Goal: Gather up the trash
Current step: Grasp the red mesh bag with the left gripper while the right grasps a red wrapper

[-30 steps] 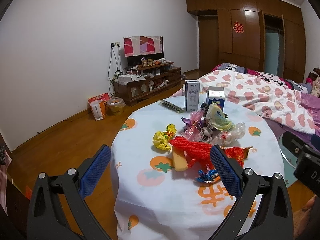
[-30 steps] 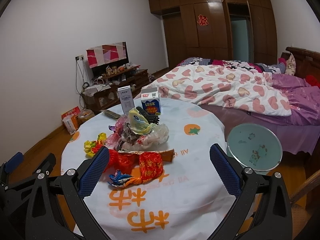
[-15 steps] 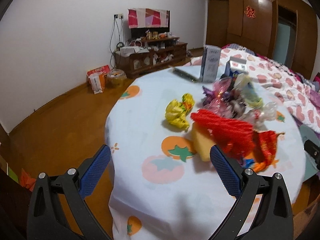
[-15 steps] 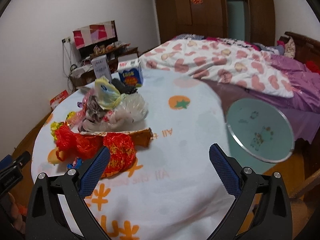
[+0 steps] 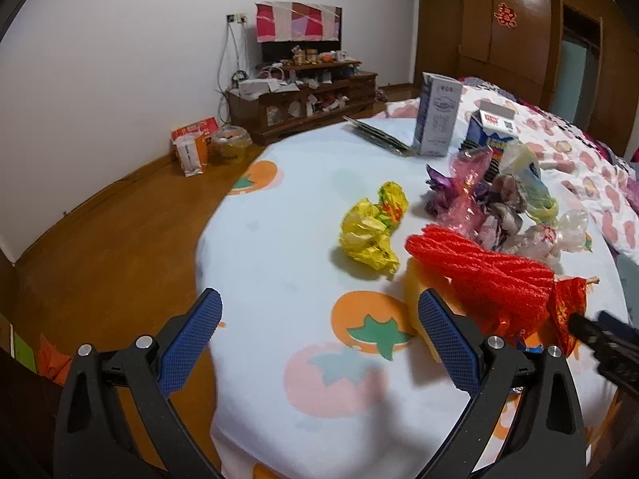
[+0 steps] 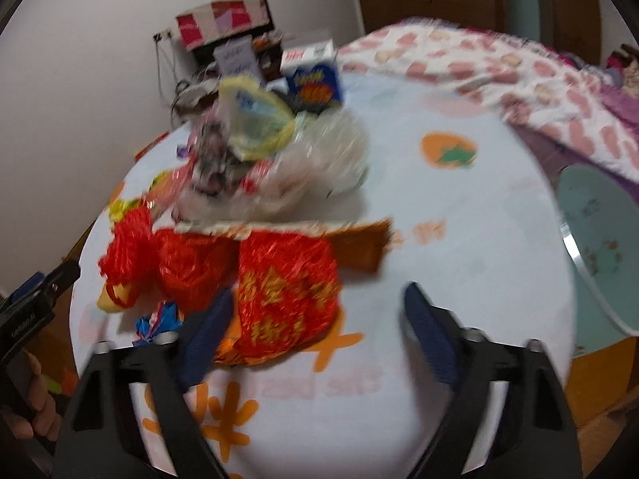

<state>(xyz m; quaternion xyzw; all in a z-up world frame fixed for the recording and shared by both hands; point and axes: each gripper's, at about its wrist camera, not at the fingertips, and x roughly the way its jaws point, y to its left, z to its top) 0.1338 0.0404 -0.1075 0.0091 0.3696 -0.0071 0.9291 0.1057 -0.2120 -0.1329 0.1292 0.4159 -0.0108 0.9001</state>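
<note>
Approach phase: right tool [image 6: 315, 331] closing (nothing pinched yet) beside red foil bag [image 6: 285, 299]; left tool [image 5: 319, 343] open. Centre bag between pads first.

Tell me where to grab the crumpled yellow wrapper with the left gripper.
Pinch the yellow wrapper across its narrower middle, coming down from above with the left gripper. It lies alone on the tablecloth, apart from the red pile; its crumpled folds should give the fingers something to bite.
</note>
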